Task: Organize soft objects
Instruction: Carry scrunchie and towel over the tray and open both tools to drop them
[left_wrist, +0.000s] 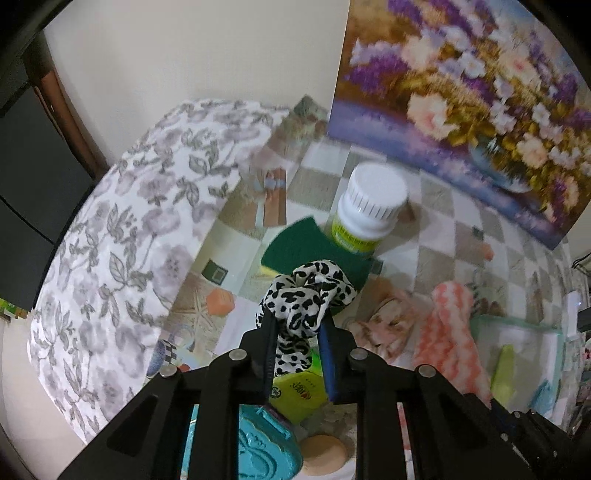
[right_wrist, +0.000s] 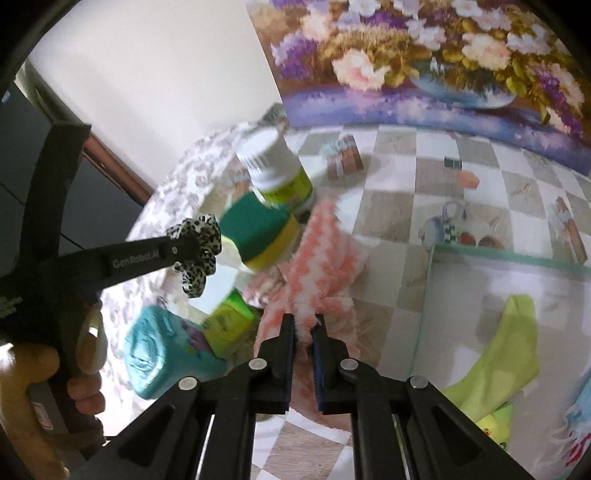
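A big flower painting (left_wrist: 461, 96) leans against the pale wall at the back of the table (right_wrist: 402, 155), whose checked cloth carries everything else. Along the table's left side lies a large cushion (left_wrist: 122, 229) in white fabric printed with grey leaves. On the right stands a clear bin (right_wrist: 491, 254) with a pale green rim, and a lime-green cloth (right_wrist: 506, 347) is draped inside it. The left gripper (left_wrist: 297, 321) is pinched on a black-and-white leopard-print scrunchie (left_wrist: 306, 299), which bunches between the pads and hangs clear of the clutter below; from the other camera the same gripper (right_wrist: 192, 251) shows side-on with the scrunchie (right_wrist: 197, 251) at its tip and a hand (right_wrist: 79, 391) around its handle. The right gripper (right_wrist: 303, 328) is clamped on the near edge of a fluffy pink-and-white striped cloth (right_wrist: 321, 251), which stretches away from the pads toward the middle of the table, just left of the bin. Behind both pieces sits a green-and-yellow sponge (right_wrist: 258, 229), touching a white-capped bottle (left_wrist: 365, 206) with a yellow-green label. Nearer the camera lie a teal embossed case (right_wrist: 147, 350) and a small yellow-green packet (right_wrist: 229, 321) beside it. A small orange block (left_wrist: 219, 301) rests on the cloth near the cushion.
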